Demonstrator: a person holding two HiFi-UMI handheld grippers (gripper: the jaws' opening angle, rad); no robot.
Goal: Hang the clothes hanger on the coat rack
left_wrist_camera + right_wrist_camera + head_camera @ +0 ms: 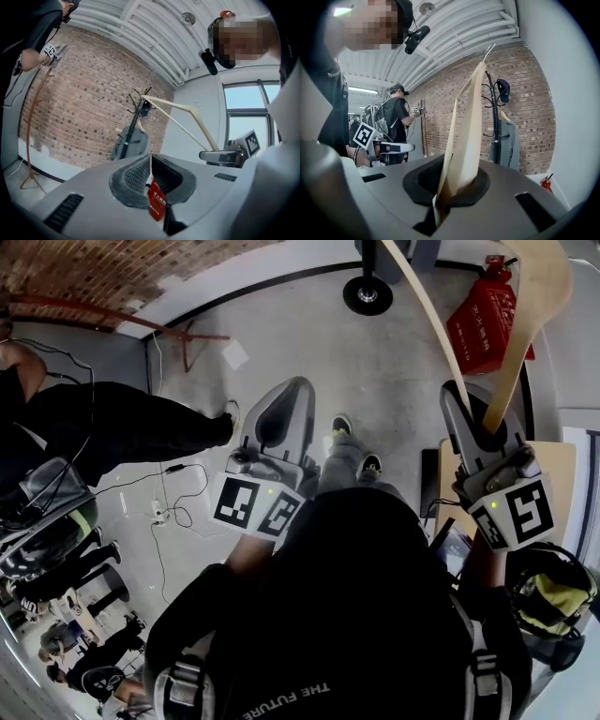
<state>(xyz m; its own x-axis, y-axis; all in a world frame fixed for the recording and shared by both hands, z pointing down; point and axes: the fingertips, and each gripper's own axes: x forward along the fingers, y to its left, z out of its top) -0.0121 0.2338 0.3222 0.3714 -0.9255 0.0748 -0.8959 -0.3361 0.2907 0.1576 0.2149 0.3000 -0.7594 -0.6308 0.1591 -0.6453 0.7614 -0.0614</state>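
Observation:
My right gripper point(473, 409) point(454, 187) is shut on the pale wooden clothes hanger point(525, 306) point(466, 136), which stands upright out of the jaws with its metal hook point(489, 50) on top. In the left gripper view the hanger point(187, 117) and the right gripper point(220, 157) show at the right. The black coat rack point(494, 112) point(133, 124) stands ahead by the brick wall, apart from the hanger. It bears a dark cap point(503, 90) and a grey shirt point(508, 140). My left gripper point(300, 385) point(151, 161) is shut with nothing in it.
A red fire extinguisher point(483, 324) point(544, 182) stands on the floor near a round black base point(367, 294). Another person point(396, 122) with grippers stands at a thin brown rack point(33, 131) by the brick wall. Cables point(169, 493) lie on the floor at the left.

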